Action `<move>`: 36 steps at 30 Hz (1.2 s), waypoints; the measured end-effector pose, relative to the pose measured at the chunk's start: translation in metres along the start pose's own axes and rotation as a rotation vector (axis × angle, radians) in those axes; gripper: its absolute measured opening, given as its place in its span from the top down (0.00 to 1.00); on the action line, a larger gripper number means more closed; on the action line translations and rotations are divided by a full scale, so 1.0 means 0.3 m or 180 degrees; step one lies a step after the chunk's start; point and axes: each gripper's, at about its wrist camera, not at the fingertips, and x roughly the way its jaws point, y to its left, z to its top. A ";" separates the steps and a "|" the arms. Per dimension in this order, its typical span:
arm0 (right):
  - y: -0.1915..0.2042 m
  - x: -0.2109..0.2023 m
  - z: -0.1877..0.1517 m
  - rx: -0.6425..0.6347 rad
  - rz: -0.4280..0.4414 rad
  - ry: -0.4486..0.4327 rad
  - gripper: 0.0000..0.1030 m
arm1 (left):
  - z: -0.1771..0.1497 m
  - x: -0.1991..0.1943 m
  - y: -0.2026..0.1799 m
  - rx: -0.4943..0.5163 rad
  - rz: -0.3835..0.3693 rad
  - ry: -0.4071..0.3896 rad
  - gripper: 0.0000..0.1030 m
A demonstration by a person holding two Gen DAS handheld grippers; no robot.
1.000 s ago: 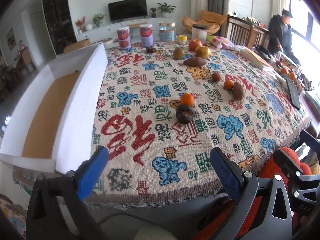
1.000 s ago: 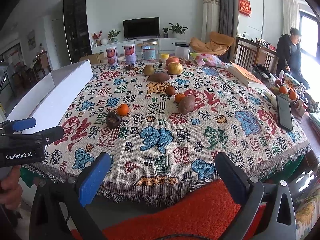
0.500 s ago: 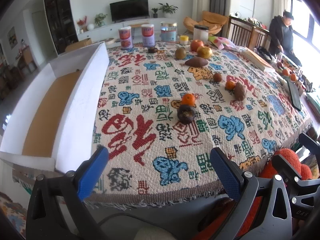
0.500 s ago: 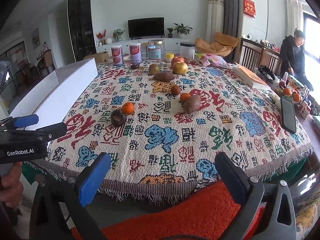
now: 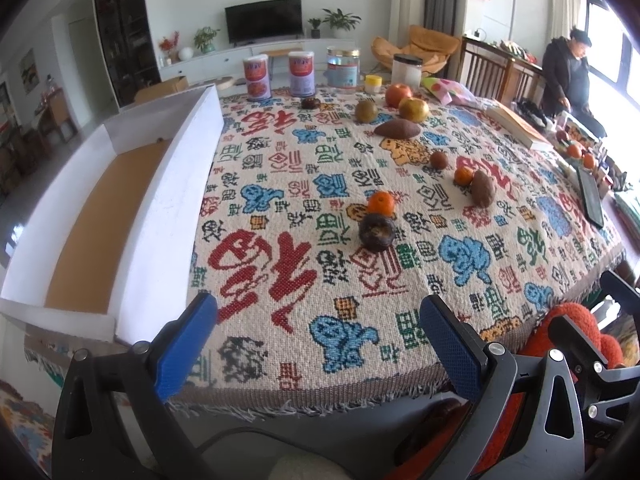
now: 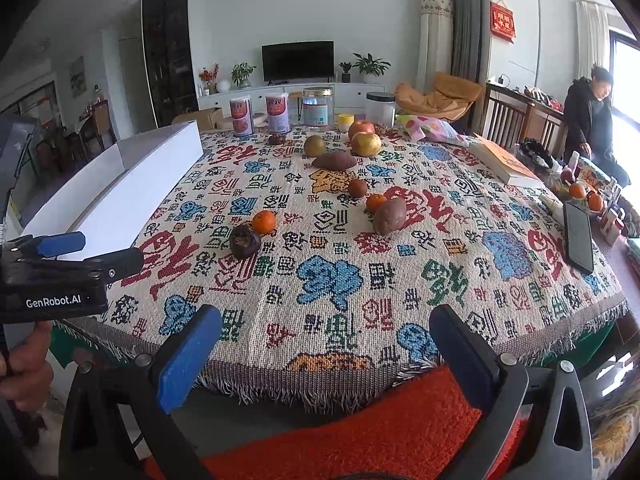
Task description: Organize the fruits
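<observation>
1. Fingers of the left gripper [image 5: 318,344] stand wide apart with nothing between them, held off the near edge of the tabletop [image 5: 400,364]; the fingers of the right gripper [image 6: 326,350] are spread just as wide and also hold nothing.
2. Covering the tabletop is a woven cloth [image 6: 332,276] with red, blue and green figures, its fringe hanging over the near edge.
3. At 9 o'clock, along the left edge of the cloth, lies a long white box [image 5: 160,200] with a brown floor; only one small dark speck shows at its far end.
4. At 12 o'clock, at the far edge, two printed cans [image 6: 260,114] and two jars [image 6: 318,106] stand upright in a row.
5. At 2 o'clock a book [image 6: 504,162] lies flat, and at 3 o'clock a dark phone [image 6: 578,236] lies near the right edge.
6. Toward 12 o'clock a red apple [image 6: 360,128] and a yellow apple [image 6: 366,144] touch, with a green-brown pear [image 6: 314,146] just beside them and a sweet potato [image 6: 334,160] in front.
7. Near the centre a second sweet potato [image 6: 388,216] touches a small orange [image 6: 375,202].
8. Closest to the grippers, at about 11 o'clock, a dark wrinkled fruit [image 6: 244,242] sits against another orange [image 6: 264,222], well apart from the box.
</observation>
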 end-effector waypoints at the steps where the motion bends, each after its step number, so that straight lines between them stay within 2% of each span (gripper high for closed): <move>1: 0.000 -0.001 0.000 0.0001 0.0000 -0.0005 0.00 | 0.000 -0.002 0.002 -0.0003 0.0004 -0.0007 0.01; 6: 0.001 -0.003 -0.001 -0.0026 0.0078 -0.0019 0.00 | -0.002 -0.001 0.009 -0.0019 0.0001 0.0015 0.01; 8: -0.018 -0.006 0.009 -0.0009 0.0234 0.0003 0.00 | 0.000 -0.008 0.009 -0.0021 -0.0027 -0.0007 0.01; 10: -0.071 -0.028 0.037 0.0040 0.0510 0.0014 0.00 | 0.005 -0.016 0.006 -0.0007 -0.0040 -0.0038 0.01; 13: -0.194 -0.121 0.140 -0.0050 0.0745 0.0159 0.00 | 0.020 -0.031 0.008 -0.0039 -0.0078 -0.0085 0.01; 15: -0.256 -0.226 0.245 -0.0487 0.0541 0.0374 0.00 | 0.025 -0.045 0.009 -0.0052 -0.0096 -0.0178 0.01; 18: -0.278 -0.364 0.386 -0.1330 -0.0092 0.0681 0.00 | 0.029 -0.022 -0.004 -0.0034 -0.0067 -0.0180 0.01; 19: -0.281 -0.384 0.417 -0.1475 -0.0174 0.0785 0.00 | 0.031 -0.006 -0.005 -0.0052 -0.0100 -0.0124 0.01; 21: -0.284 -0.374 0.456 -0.1554 -0.0130 0.0917 0.00 | 0.026 0.017 -0.006 -0.0087 -0.0157 -0.0045 0.01; 24: -0.248 -0.273 0.419 -0.1441 0.0177 0.0788 0.00 | 0.016 0.035 -0.007 -0.0045 -0.0109 -0.0001 0.01; 26: -0.195 -0.162 0.335 -0.1254 0.0452 0.0627 0.00 | 0.011 0.043 0.003 -0.0047 -0.0053 0.0015 0.01; 29: -0.119 0.003 0.194 -0.0753 0.0940 0.0378 0.00 | 0.003 0.062 0.022 -0.0093 0.0031 0.0085 0.01; 31: -0.071 0.102 0.116 -0.0339 0.1155 0.0334 0.00 | 0.000 0.072 0.033 -0.0126 0.0060 0.0153 0.01; 34: 0.000 0.169 0.047 0.0027 0.1258 0.0205 0.00 | -0.002 0.064 0.043 -0.0156 0.0117 0.0123 0.01; 36: 0.028 0.178 0.018 0.0097 0.1152 0.0191 0.00 | -0.007 0.063 0.046 -0.0182 0.0140 0.0100 0.01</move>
